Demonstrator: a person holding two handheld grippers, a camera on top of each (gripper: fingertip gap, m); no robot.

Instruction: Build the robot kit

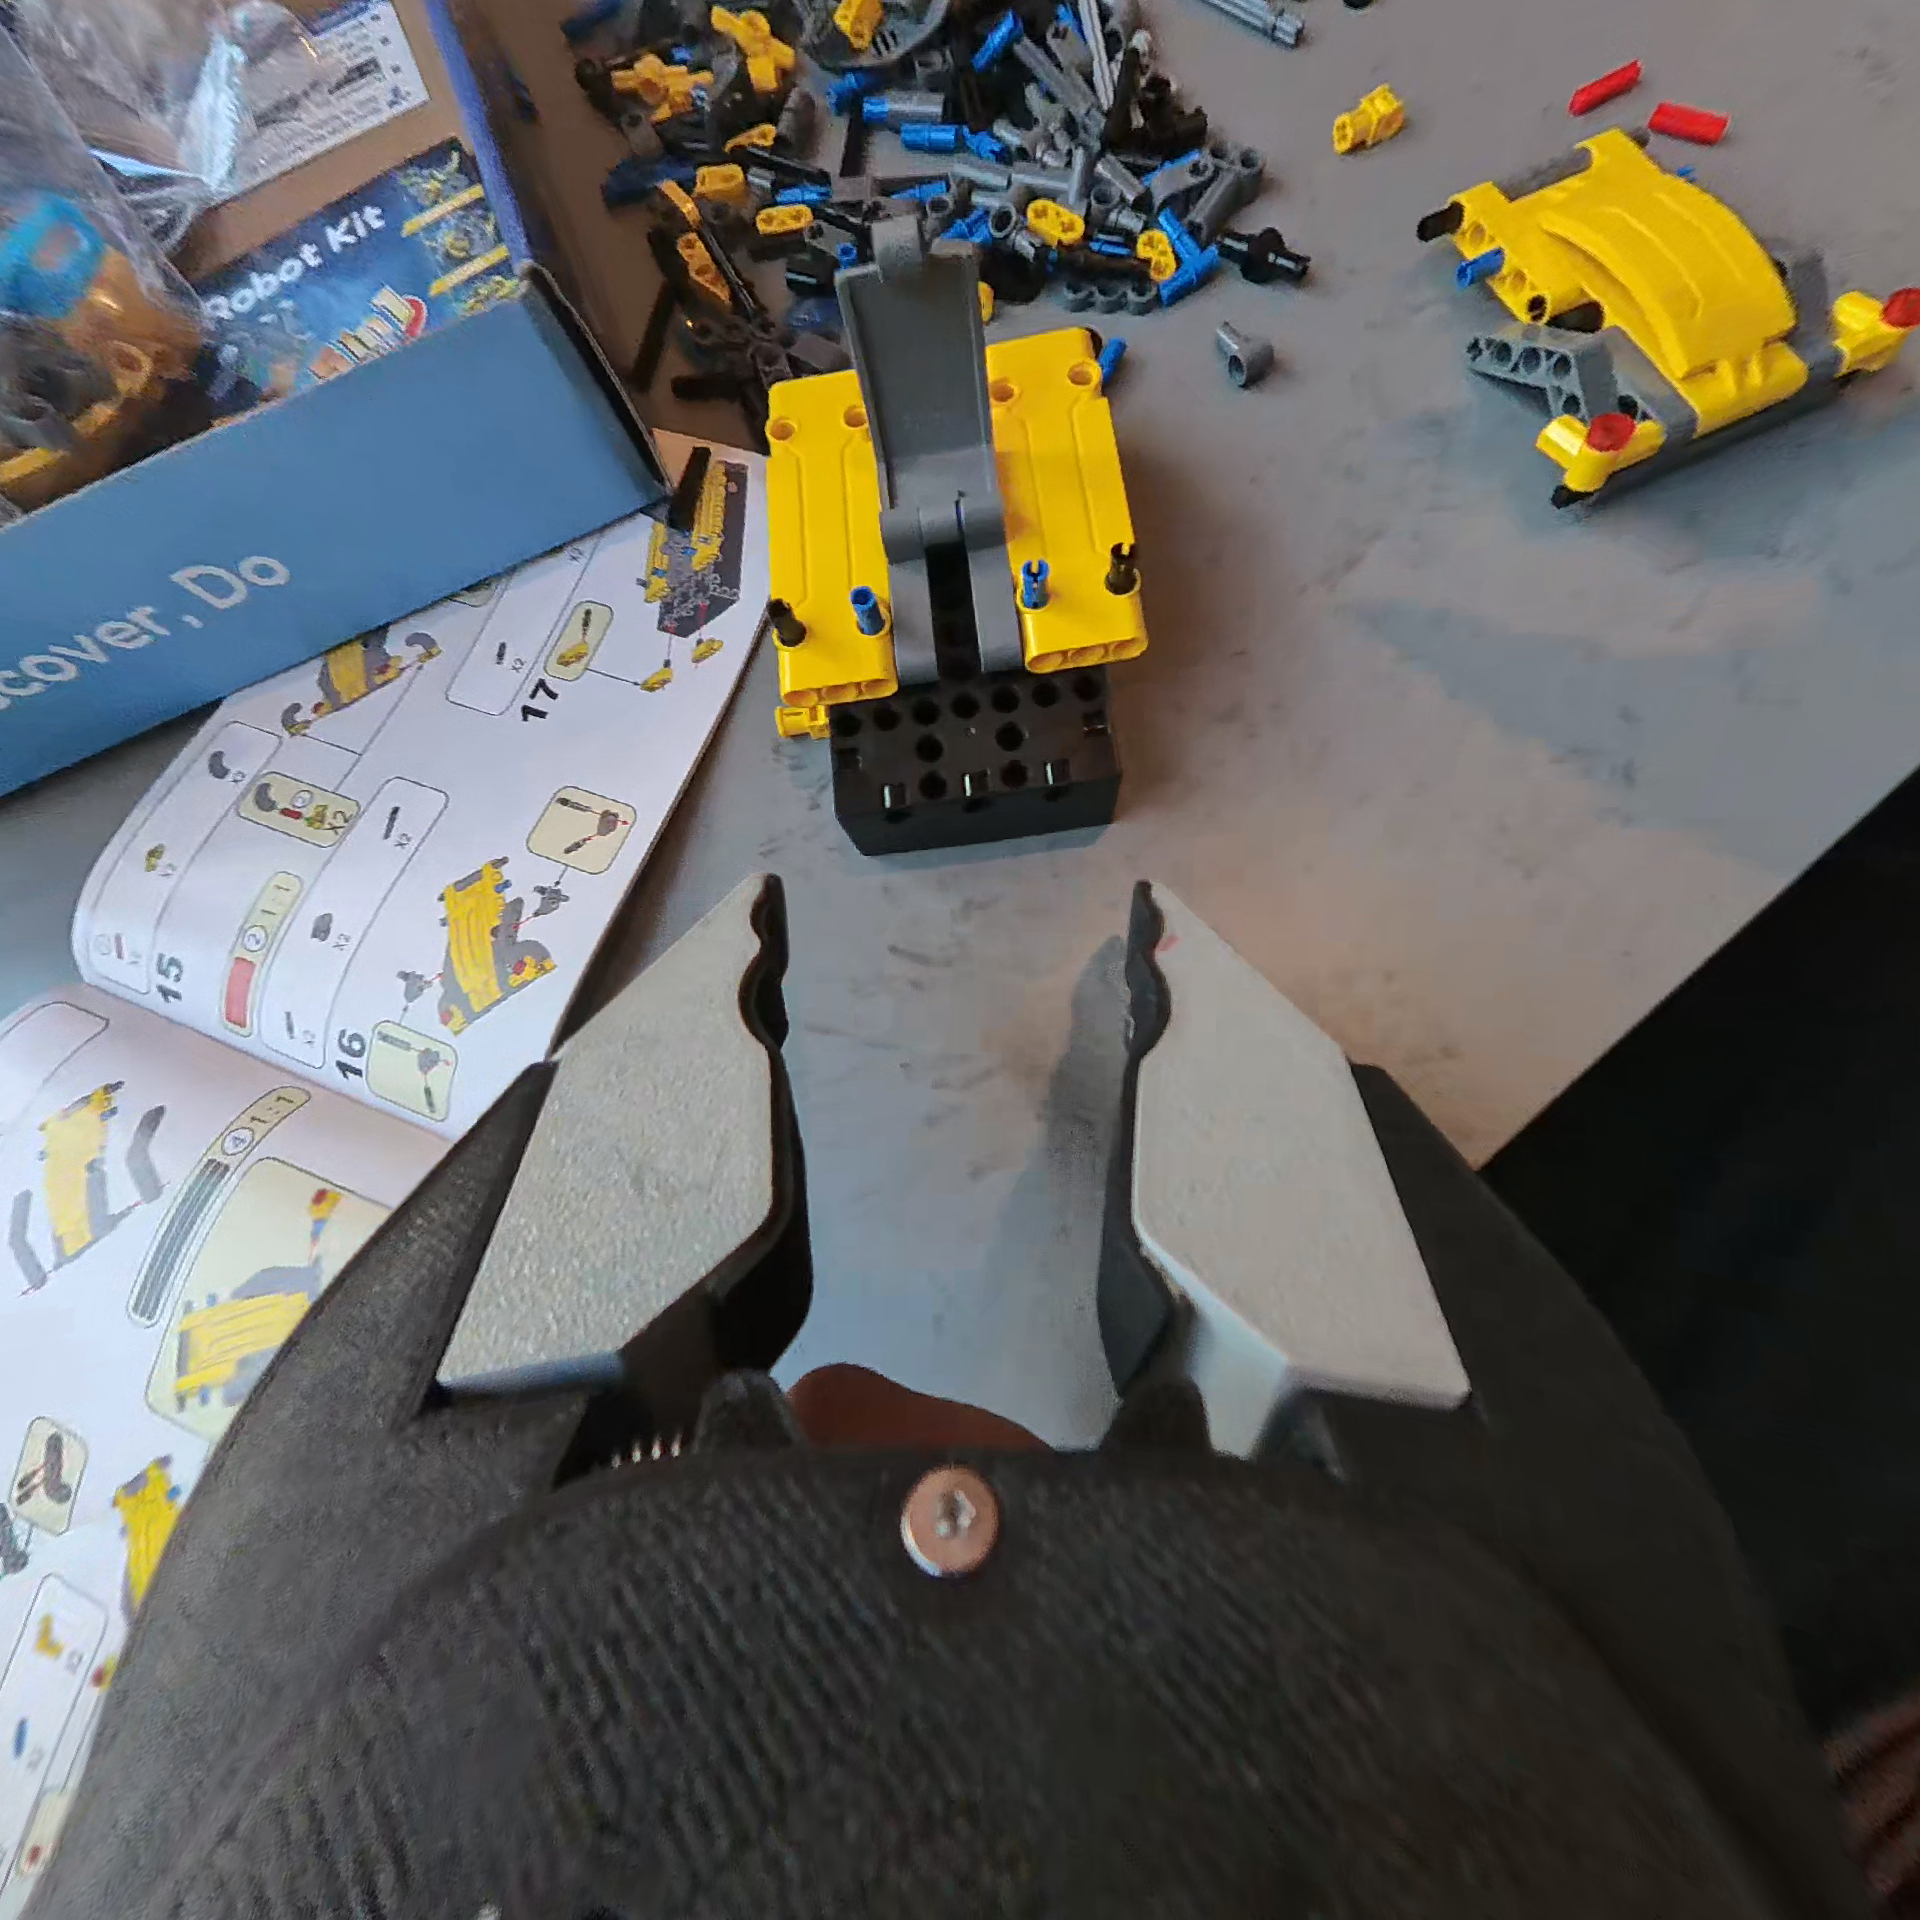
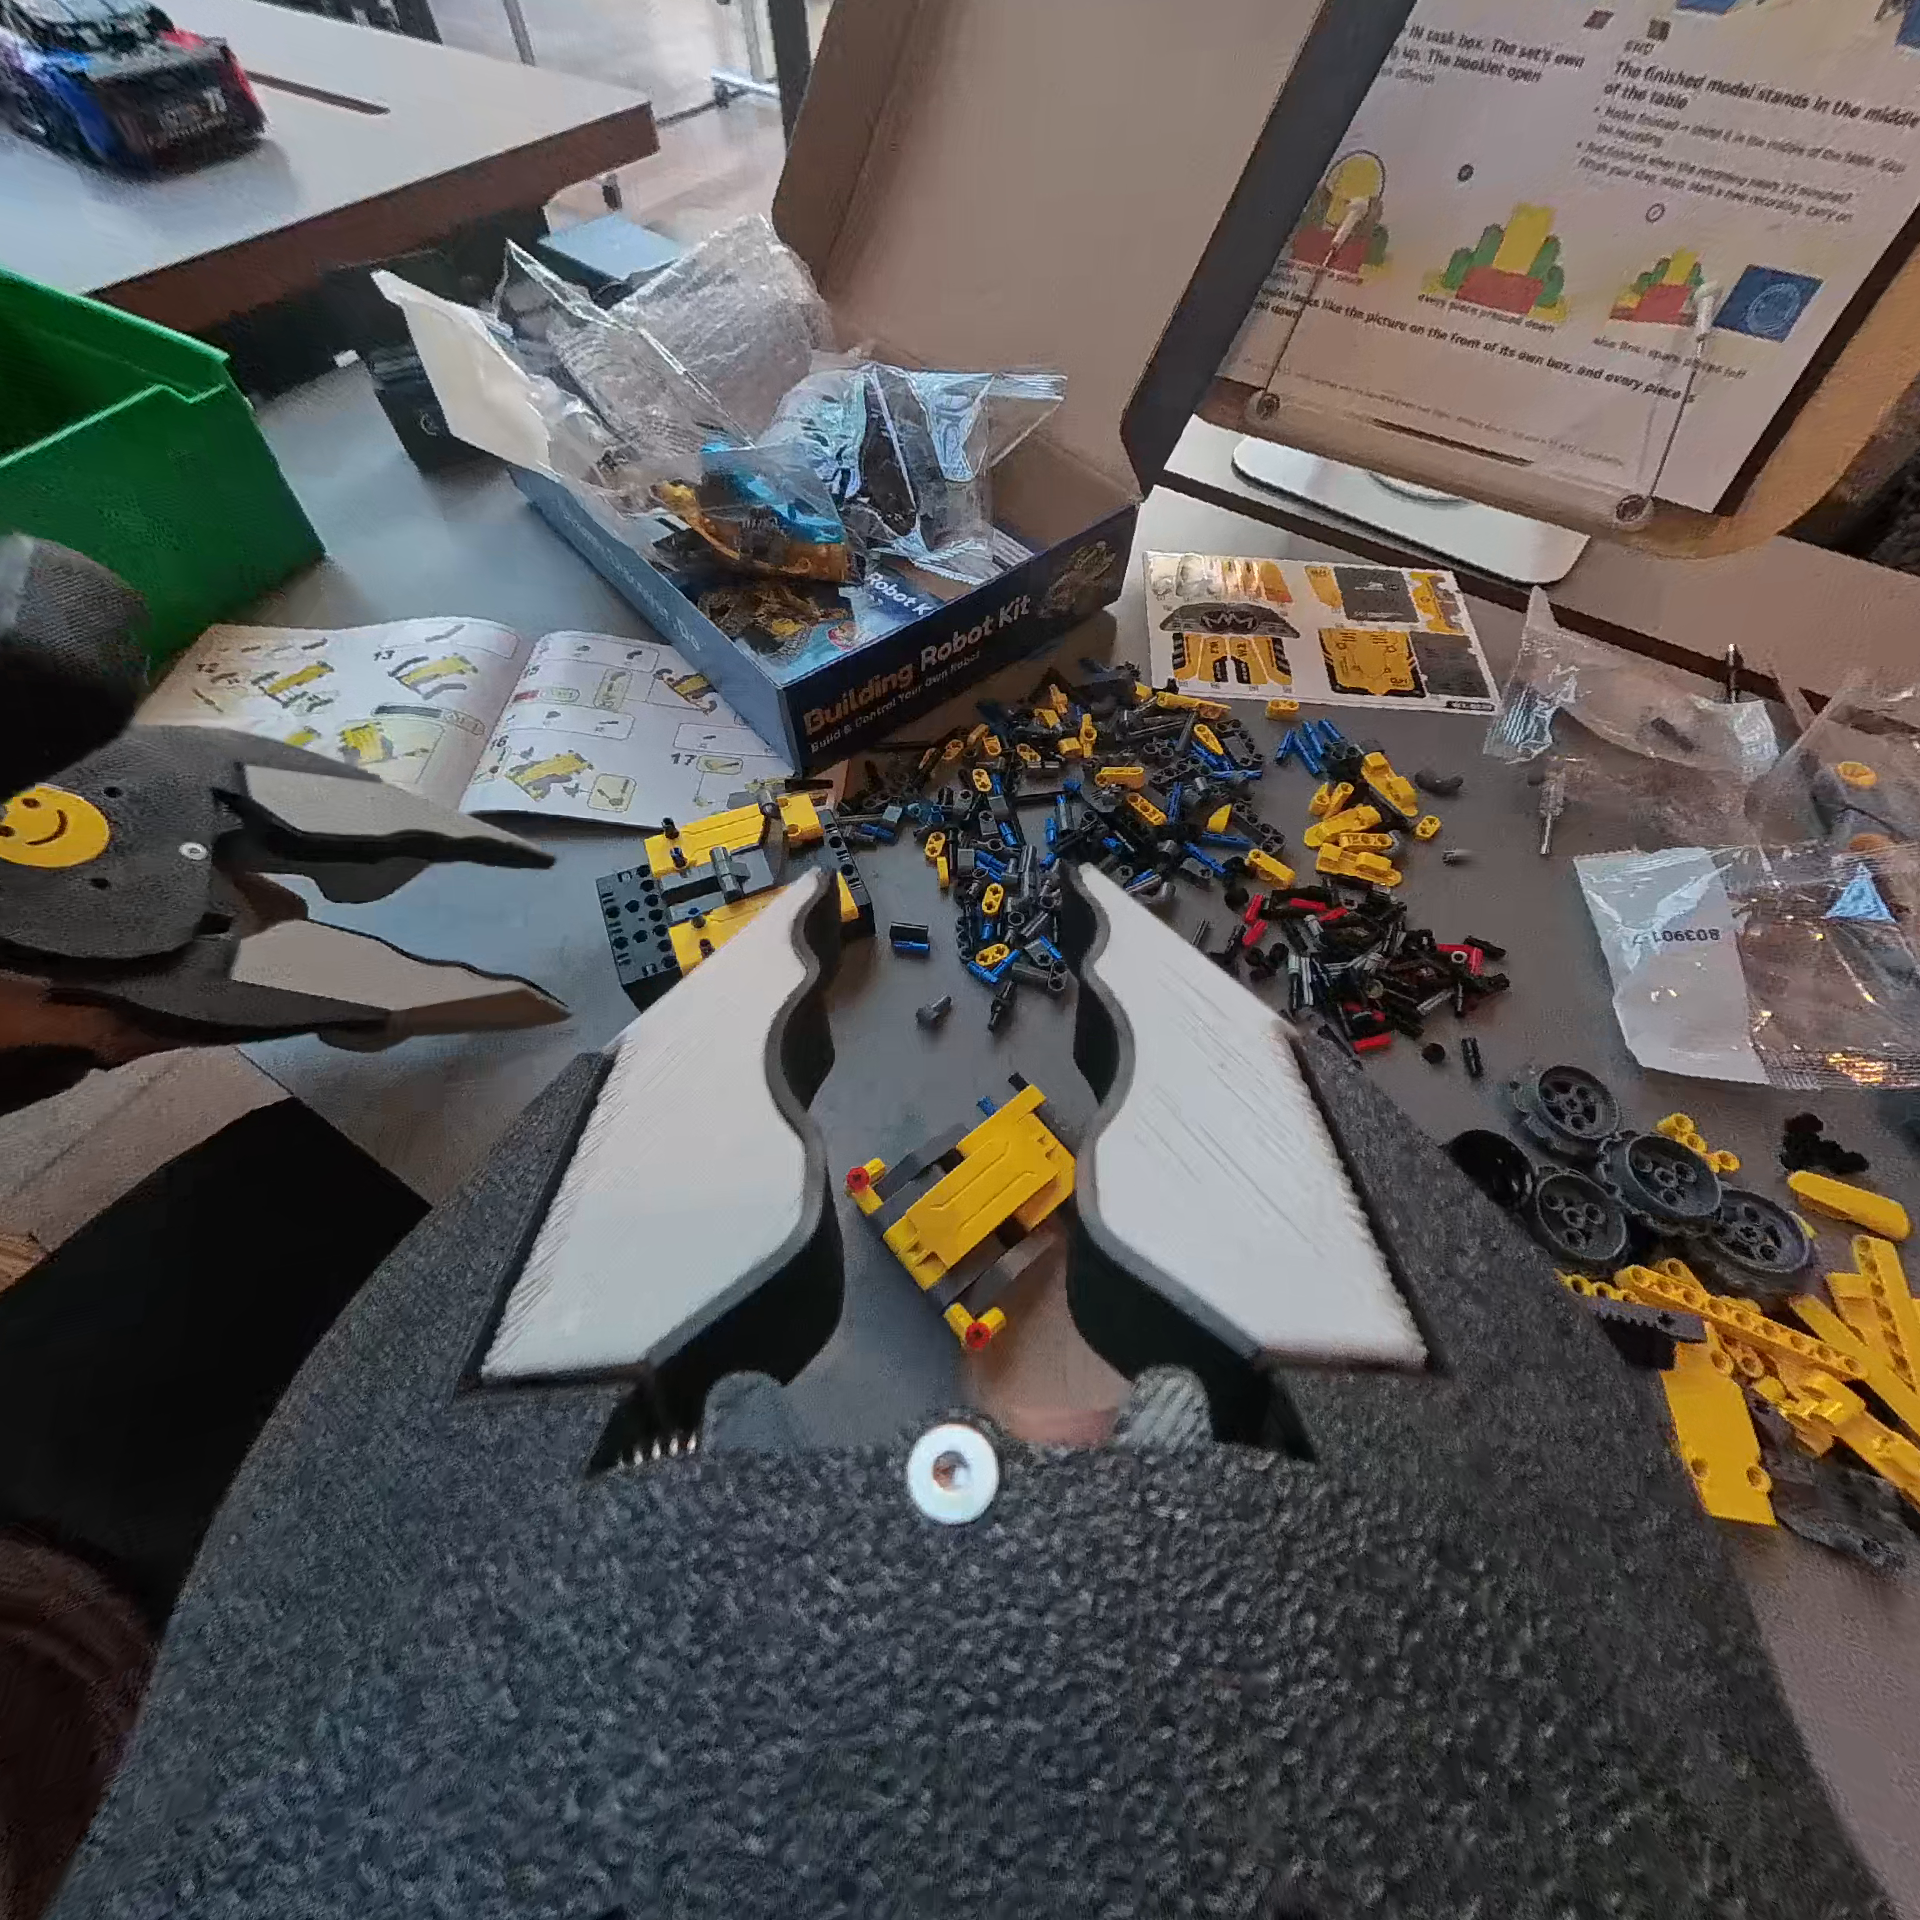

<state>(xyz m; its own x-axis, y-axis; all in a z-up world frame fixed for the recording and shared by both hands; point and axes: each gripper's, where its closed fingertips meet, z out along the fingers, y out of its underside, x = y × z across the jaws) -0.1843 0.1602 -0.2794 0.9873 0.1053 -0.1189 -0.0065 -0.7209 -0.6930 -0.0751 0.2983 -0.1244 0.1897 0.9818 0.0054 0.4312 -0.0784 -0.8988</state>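
Left wrist view: left gripper [image 1: 956, 899] spread wide, holding nothing, hovering over the grey table [image 1: 1403, 779] just short of the black block [image 1: 971, 769] with yellow panels [image 1: 831, 540]; booklet [image 1: 343, 914] at its left, curved yellow assembly [image 1: 1642, 301] well apart at right. Right wrist view: right gripper [image 2: 951, 883] likewise spread, empty, above a small yellow assembly [image 2: 971, 1205] seen between its fingers [image 2: 707, 1143]; loose parts pile [image 2: 1101, 831] beyond, open box [image 2: 914, 665] behind.

On the grey worktop [image 2: 436, 540] an open blue box [image 2: 935, 665] holds plastic bags. At its 9 o'clock lies an open booklet [image 2: 436, 707], at 3 o'clock a sticker sheet [image 2: 1320, 634]. A green bin [image 2: 125, 468] stands at far 9 o'clock.
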